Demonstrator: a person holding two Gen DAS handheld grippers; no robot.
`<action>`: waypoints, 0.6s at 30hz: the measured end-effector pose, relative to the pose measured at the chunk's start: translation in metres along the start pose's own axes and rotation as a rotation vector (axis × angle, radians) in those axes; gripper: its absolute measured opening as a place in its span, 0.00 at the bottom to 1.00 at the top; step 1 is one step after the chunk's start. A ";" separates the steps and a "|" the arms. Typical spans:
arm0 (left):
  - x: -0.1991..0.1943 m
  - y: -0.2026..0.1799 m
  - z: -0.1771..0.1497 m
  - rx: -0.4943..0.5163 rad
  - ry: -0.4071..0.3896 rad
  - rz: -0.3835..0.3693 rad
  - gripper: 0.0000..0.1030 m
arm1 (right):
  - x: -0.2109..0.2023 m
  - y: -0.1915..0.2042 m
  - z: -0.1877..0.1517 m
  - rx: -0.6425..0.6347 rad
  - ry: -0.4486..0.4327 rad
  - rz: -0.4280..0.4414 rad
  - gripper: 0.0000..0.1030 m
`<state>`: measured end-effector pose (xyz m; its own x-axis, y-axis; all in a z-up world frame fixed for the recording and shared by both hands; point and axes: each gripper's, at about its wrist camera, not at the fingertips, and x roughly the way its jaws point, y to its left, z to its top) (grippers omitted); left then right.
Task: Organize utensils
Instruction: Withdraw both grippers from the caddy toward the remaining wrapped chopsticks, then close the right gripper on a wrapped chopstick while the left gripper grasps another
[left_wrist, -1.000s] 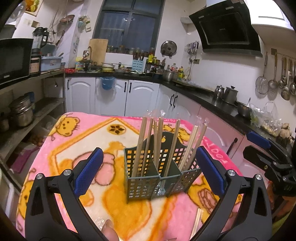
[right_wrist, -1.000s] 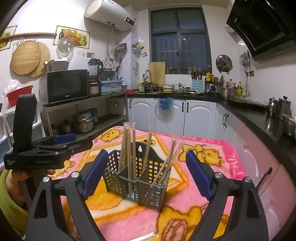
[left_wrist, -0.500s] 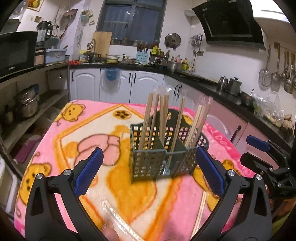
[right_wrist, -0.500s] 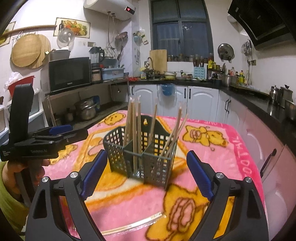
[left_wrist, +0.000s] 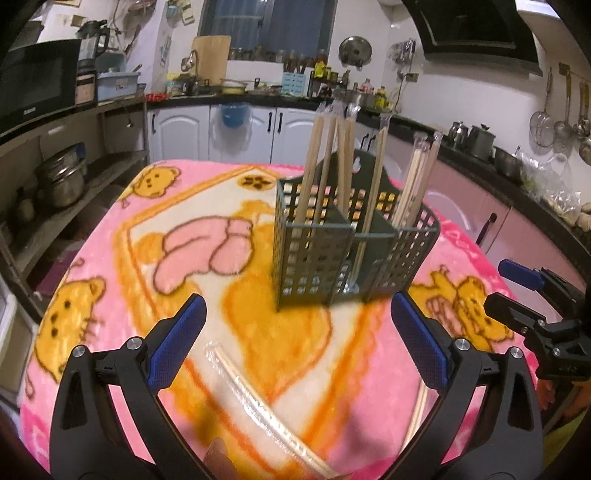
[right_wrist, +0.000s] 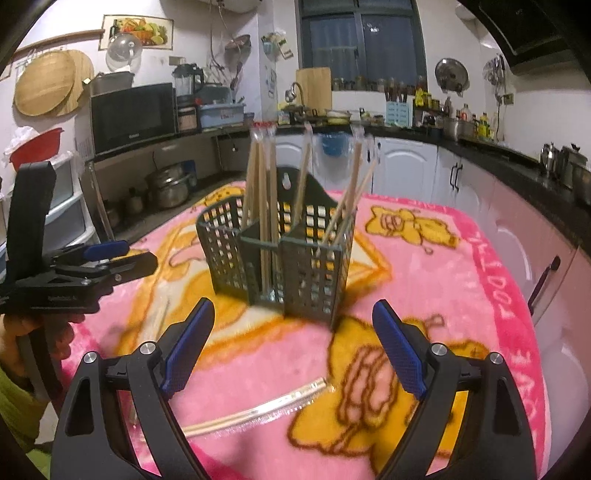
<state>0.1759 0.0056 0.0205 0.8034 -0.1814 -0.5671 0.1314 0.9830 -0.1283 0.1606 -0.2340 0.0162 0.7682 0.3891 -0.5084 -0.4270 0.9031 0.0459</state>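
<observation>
Utensil caddy (left_wrist: 351, 243) stands upright mid-desk on the pink blanket (left_wrist: 110, 258), and it's already mostly loaded: several wrapped chopstick pairs (left_wrist: 325, 166) stand in its compartments, leaning at mixed angles.

Left to do, by my read: at least two wrapped pairs lie flat on the blanket on the near side of the caddy. One wrapped pair (left_wrist: 266, 413) lies diagonally in front of the caddy, right under the left gripper (left_wrist: 295, 347). Another loose pair (right_wrist: 255, 411) lies in front of the caddy under the right gripper (right_wrist: 293, 349). There may be one more sliver beside the caddy on its left in the right wrist view; too blurred to call.

Left gripper: jaws wide apart, nothing between the pads, touching nothing; it hangs above the blanket, just short of the caddy.

Right gripper: same, jaws spread wide, empty, no contact, also on the near side of the caddy.

So: sorting well along, both grippers free, likely next picks are the flat pairs in front of the caddy.
</observation>
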 end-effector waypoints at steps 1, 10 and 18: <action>0.002 0.001 -0.002 -0.001 0.009 0.002 0.90 | 0.002 -0.001 -0.002 0.003 0.010 -0.001 0.82; 0.023 0.021 -0.025 -0.046 0.104 0.026 0.90 | 0.033 -0.020 -0.027 0.035 0.157 -0.010 0.75; 0.039 0.045 -0.042 -0.107 0.193 0.035 0.90 | 0.060 -0.034 -0.043 0.123 0.264 0.055 0.55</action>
<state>0.1887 0.0415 -0.0409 0.6787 -0.1593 -0.7169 0.0345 0.9820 -0.1855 0.2007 -0.2494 -0.0534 0.5882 0.3915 -0.7076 -0.3911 0.9036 0.1749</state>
